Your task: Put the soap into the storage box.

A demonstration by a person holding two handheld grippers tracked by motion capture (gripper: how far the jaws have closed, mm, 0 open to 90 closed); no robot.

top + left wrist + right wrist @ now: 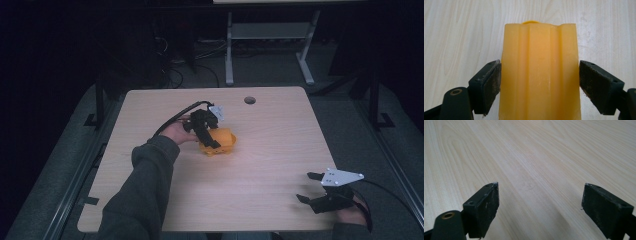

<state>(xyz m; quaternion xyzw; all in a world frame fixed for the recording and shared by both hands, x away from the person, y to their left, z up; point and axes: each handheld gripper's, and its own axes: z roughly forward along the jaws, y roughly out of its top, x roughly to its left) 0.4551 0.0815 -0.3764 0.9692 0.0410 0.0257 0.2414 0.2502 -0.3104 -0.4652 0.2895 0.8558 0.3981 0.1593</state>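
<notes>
The left gripper (209, 134) sits over an orange plastic block (220, 142) near the middle of the wooden table (280, 130). In the left gripper view the block (540, 72) stands between the jaws; the left pad touches its side, the right pad stands just off it. Bare tabletop surrounds it, edges well apart. The right gripper (311, 187) rests near the table's near right edge, jaws wide apart with nothing between, open wood (536, 157) ahead.
</notes>
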